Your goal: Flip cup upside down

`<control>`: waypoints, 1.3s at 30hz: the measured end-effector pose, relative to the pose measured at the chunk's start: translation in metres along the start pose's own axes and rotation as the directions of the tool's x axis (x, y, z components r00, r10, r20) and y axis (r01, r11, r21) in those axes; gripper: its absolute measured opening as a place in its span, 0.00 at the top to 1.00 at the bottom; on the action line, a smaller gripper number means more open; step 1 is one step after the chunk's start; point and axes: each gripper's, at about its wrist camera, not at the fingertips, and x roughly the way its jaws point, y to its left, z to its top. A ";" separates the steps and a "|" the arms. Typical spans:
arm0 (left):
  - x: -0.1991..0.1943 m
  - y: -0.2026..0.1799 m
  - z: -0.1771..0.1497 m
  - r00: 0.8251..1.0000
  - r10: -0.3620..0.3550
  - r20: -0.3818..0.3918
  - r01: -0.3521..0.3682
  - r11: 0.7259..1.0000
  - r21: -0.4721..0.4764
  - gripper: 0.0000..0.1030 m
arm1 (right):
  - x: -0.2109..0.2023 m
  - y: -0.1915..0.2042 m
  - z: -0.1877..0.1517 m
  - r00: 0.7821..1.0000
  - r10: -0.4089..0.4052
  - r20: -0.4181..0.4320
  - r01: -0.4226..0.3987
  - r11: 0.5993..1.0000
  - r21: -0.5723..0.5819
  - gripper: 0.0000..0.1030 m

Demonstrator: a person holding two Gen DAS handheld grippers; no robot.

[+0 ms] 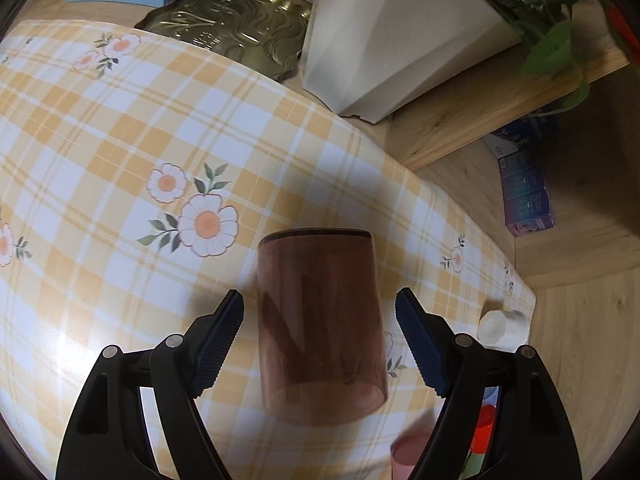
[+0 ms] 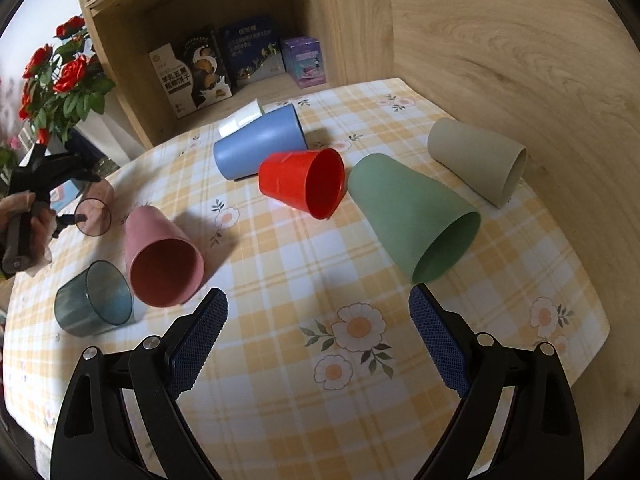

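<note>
A translucent brown cup (image 1: pixel 320 324) lies on its side on the checked tablecloth (image 1: pixel 120 140), between the fingers of my open left gripper (image 1: pixel 320 340); the pads stand apart from its walls. In the right wrist view this cup (image 2: pixel 96 210) is at far left beside the left gripper (image 2: pixel 60 196). My right gripper (image 2: pixel 318 340) is open and empty above the cloth. Several cups lie on their sides ahead of it: pink (image 2: pixel 160 256), red (image 2: pixel 304 184), green (image 2: pixel 412 216), blue (image 2: pixel 256 148), beige (image 2: pixel 476 160). A smoky blue glass (image 2: pixel 94 298) is at left.
A white box (image 1: pixel 392 36), a brass tray (image 1: pixel 232 20) and a plant (image 1: pixel 552 40) stand at the table's back. A small white cup (image 1: pixel 502 328) lies near the cloth's right edge. A wooden shelf with boxes (image 2: pixel 236 64) and red roses (image 2: pixel 60 76) stand behind the cups.
</note>
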 end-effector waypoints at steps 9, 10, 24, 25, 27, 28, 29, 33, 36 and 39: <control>0.005 0.002 -0.009 1.000 -0.021 0.016 0.020 0.998 0.057 0.37 | -0.001 0.003 -0.001 1.000 0.004 -0.008 -0.004 1.000 0.004 0.13; 0.001 0.004 -0.011 0.999 -0.027 0.020 0.026 0.998 0.063 0.37 | -0.003 0.003 0.000 1.000 0.006 -0.005 -0.006 1.000 0.005 0.13; -0.113 0.044 -0.086 0.994 -0.041 0.097 0.027 0.989 0.143 0.37 | -0.043 0.029 -0.017 0.996 0.085 0.032 -0.084 0.996 -0.029 0.13; -0.121 0.046 -0.096 0.994 -0.042 0.103 0.027 0.989 0.146 0.37 | -0.046 0.030 -0.019 0.995 0.089 0.034 -0.088 0.996 -0.028 0.13; -0.136 0.052 -0.117 0.993 -0.048 0.104 0.031 0.987 0.157 0.37 | -0.050 0.030 -0.023 0.995 0.093 0.034 -0.092 0.995 -0.027 0.13; -0.141 0.054 -0.129 0.993 -0.051 0.102 0.034 0.986 0.163 0.37 | -0.052 0.030 -0.025 0.995 0.093 0.033 -0.093 0.995 -0.025 0.13; -0.146 0.056 -0.142 0.994 -0.056 0.097 0.039 0.985 0.170 0.37 | -0.054 0.029 -0.027 0.995 0.094 0.032 -0.093 0.995 -0.021 0.13; -0.149 0.060 -0.195 0.995 -0.089 0.043 0.080 0.981 0.176 0.37 | -0.059 0.025 -0.032 0.995 0.095 0.028 -0.095 0.995 -0.007 0.13; -0.140 0.054 -0.234 0.992 -0.126 -0.021 0.127 0.975 0.179 0.37 | -0.064 0.024 -0.035 0.995 0.095 0.036 -0.095 0.995 -0.010 0.13; -0.121 0.042 -0.262 0.984 -0.152 -0.088 0.166 0.968 0.187 0.37 | -0.068 0.023 -0.036 0.995 0.092 0.041 -0.091 0.996 -0.011 0.13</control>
